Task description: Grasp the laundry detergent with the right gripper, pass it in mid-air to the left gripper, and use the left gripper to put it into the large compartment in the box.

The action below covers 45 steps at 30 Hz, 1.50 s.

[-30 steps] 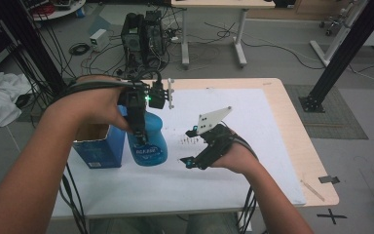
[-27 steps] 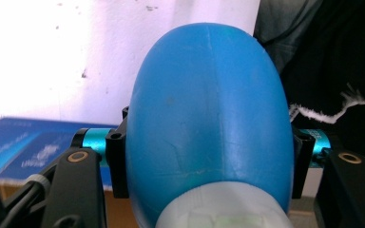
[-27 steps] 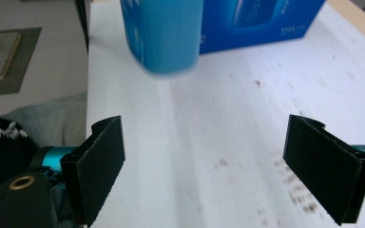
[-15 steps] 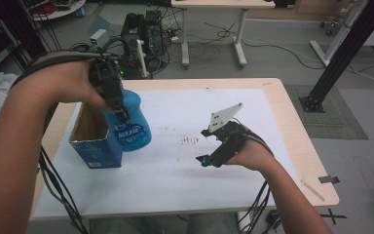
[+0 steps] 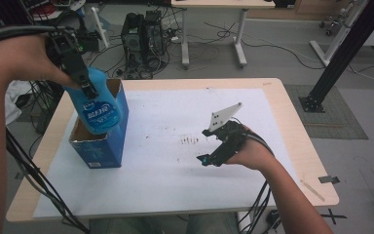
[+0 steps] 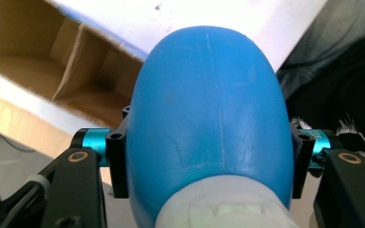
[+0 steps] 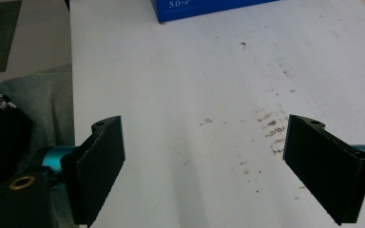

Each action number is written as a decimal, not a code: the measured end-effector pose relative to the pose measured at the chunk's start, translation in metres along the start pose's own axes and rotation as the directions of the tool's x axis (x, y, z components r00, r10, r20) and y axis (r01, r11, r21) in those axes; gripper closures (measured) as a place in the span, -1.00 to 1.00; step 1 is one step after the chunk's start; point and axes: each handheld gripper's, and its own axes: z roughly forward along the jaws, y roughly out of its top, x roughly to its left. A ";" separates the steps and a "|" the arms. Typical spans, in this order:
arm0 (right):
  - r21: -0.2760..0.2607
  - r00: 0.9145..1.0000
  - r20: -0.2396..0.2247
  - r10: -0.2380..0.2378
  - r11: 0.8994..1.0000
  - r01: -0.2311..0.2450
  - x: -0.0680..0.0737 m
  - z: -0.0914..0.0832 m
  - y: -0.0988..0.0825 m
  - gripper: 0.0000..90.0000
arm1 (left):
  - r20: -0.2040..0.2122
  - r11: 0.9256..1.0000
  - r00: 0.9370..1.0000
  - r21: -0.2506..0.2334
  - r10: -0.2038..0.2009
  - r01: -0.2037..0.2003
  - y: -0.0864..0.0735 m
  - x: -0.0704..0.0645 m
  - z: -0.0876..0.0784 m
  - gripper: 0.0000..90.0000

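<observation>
A blue plastic bottle [image 5: 97,107] with a white label hangs tilted over the open top of a blue cardboard box [image 5: 102,146] at the table's left. My left gripper [image 5: 80,78] is shut on the bottle near its neck; in the left gripper view both jaws press the sides of the bottle [image 6: 204,114], with the box's brown inside [image 6: 38,71] below. My right gripper [image 5: 209,156] rests low over the white table cover right of centre, its jaws wide apart with nothing between them [image 7: 204,161]. The corner of the blue box [image 7: 209,9] lies far ahead of it.
A white sheet [image 5: 175,170] covers the wooden table [image 5: 302,141]; small dark specks [image 5: 190,140] mark its middle. Computer gear, cables and another desk stand on the floor behind. A black frame post [image 5: 341,53] rises at the right.
My left gripper has carried the bottle up and to the left, from beside the box to above its open top. The right gripper has hardly moved.
</observation>
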 end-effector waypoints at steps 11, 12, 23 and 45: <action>0.016 1.000 0.001 0.005 1.000 -0.005 -0.004 0.004 -0.002 -0.71 | -0.018 0.993 0.994 0.023 -0.112 0.113 -0.008 0.029 0.004 -0.15; 0.012 1.000 0.000 0.004 1.000 -0.004 -0.004 0.005 -0.002 -0.71 | -0.017 0.991 0.992 0.019 -0.129 0.129 -0.008 0.031 0.006 -0.15; 0.022 1.000 0.003 0.015 1.000 -0.015 -0.003 0.004 -0.002 -0.71 | -0.032 0.974 0.974 0.033 -0.224 0.225 -0.008 0.046 0.028 -0.15; 0.041 1.000 -0.017 -0.006 0.999 0.007 0.000 0.012 0.003 -0.71 | -0.010 0.966 0.970 0.082 -0.244 0.244 -0.006 0.064 0.105 -0.15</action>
